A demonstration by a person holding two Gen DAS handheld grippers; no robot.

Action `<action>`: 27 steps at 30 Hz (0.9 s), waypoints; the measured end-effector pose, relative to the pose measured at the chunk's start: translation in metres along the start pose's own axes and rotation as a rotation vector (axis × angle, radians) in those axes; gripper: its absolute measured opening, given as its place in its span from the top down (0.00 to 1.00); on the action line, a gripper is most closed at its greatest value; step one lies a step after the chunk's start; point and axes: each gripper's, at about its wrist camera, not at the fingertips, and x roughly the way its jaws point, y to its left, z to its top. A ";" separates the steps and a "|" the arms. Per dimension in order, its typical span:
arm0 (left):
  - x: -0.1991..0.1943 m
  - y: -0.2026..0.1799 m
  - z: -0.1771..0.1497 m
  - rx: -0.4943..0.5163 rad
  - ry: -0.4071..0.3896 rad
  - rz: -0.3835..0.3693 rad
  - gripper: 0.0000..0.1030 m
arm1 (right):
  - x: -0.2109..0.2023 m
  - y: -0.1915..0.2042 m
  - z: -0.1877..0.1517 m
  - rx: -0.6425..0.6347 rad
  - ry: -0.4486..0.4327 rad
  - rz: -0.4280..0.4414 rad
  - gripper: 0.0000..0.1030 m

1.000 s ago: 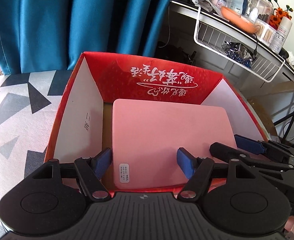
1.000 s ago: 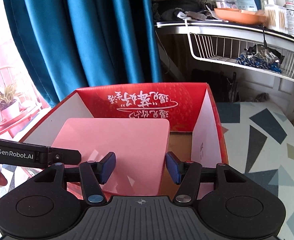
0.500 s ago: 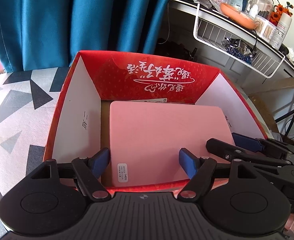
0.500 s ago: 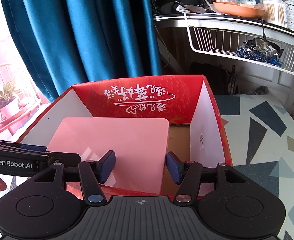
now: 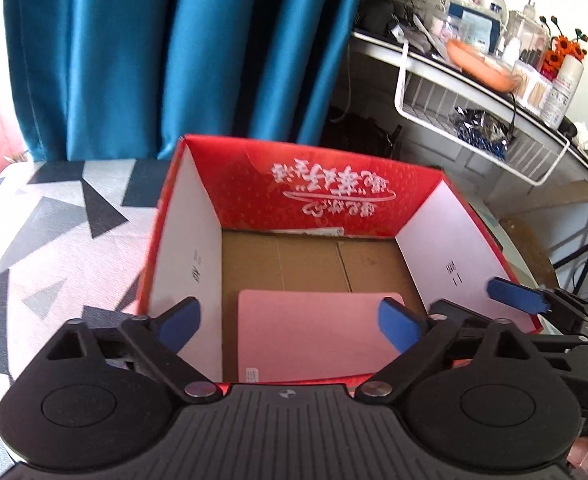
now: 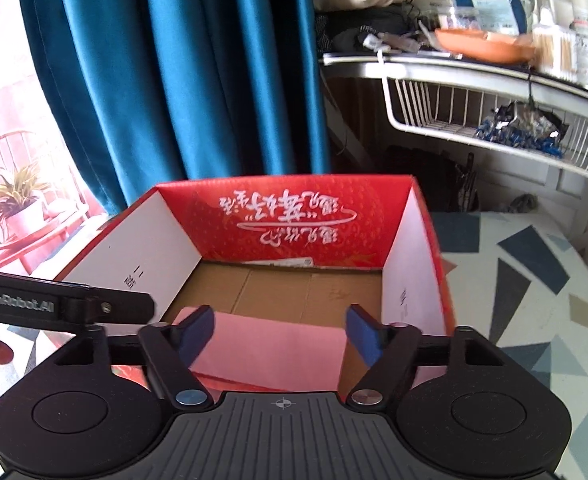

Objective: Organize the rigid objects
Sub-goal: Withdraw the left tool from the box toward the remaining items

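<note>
While jaws just spread apart | pink board [image 5: 317, 332] lies in box [image 5: 325, 200], below both hand-held grippers [image 5: 290, 324]

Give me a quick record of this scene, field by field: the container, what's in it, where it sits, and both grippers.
container: red box, open top, white side walls
contents: pink flat box lying on the cardboard floor, at the near wall
surface: table with a triangle-patterned cover
left gripper: open, jaws just widened, nothing gripped
right gripper: open, jaws just widened, nothing gripped
background: blue curtain, white wire basket
</note>
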 end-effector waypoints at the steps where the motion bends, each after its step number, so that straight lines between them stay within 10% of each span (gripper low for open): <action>1: -0.003 0.001 0.001 0.001 -0.009 0.007 0.03 | -0.004 0.000 0.001 -0.001 -0.011 -0.003 0.13; 4: -0.013 0.000 0.004 0.015 -0.029 0.026 0.00 | -0.013 -0.001 0.003 -0.001 -0.033 0.010 0.00; 27: -0.085 0.012 -0.045 0.060 -0.128 0.158 0.00 | -0.086 0.020 -0.035 -0.002 -0.148 0.084 0.00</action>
